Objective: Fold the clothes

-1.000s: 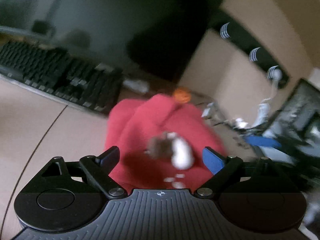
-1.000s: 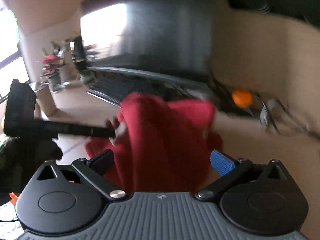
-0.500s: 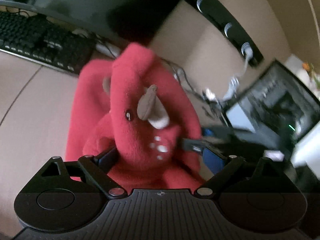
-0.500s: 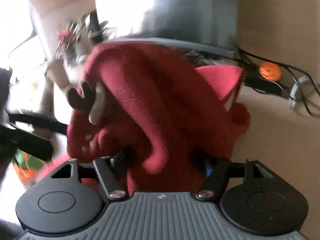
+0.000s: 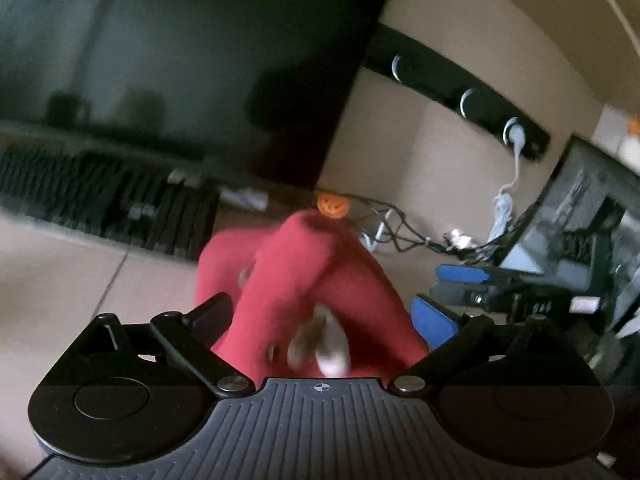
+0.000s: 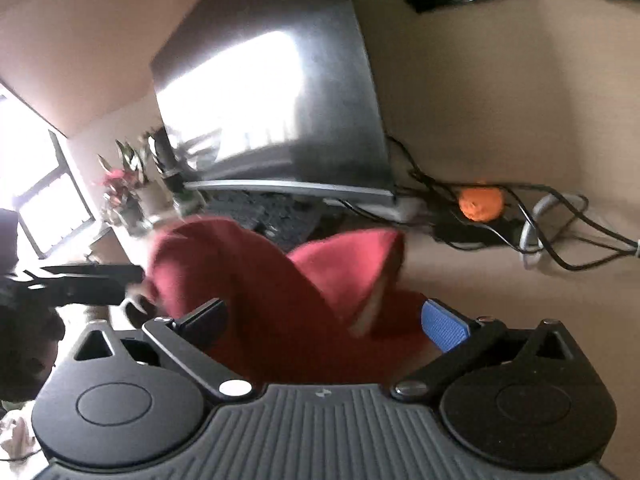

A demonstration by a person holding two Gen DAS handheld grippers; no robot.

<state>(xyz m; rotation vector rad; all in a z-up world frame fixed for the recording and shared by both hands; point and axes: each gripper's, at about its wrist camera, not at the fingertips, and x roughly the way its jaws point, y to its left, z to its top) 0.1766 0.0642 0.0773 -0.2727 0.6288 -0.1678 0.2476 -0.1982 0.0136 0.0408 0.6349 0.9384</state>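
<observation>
Garment (image 5: 304,288) bunched at 12 o'clock between both spread hand-held grippers (image 5: 324,314) (image 6: 324,316); advise pinching opposite edges, spreading flat on worktop (image 5: 60,272).

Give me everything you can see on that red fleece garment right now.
The red fleece garment is soft, thick and bunched into rounded folds, not flat. A blurred brown-and-white appliqué shows near the left claw; a pale inner edge shows by the right claw. It lies between both claws' open fingers; whether either touches it is unclear.
</observation>
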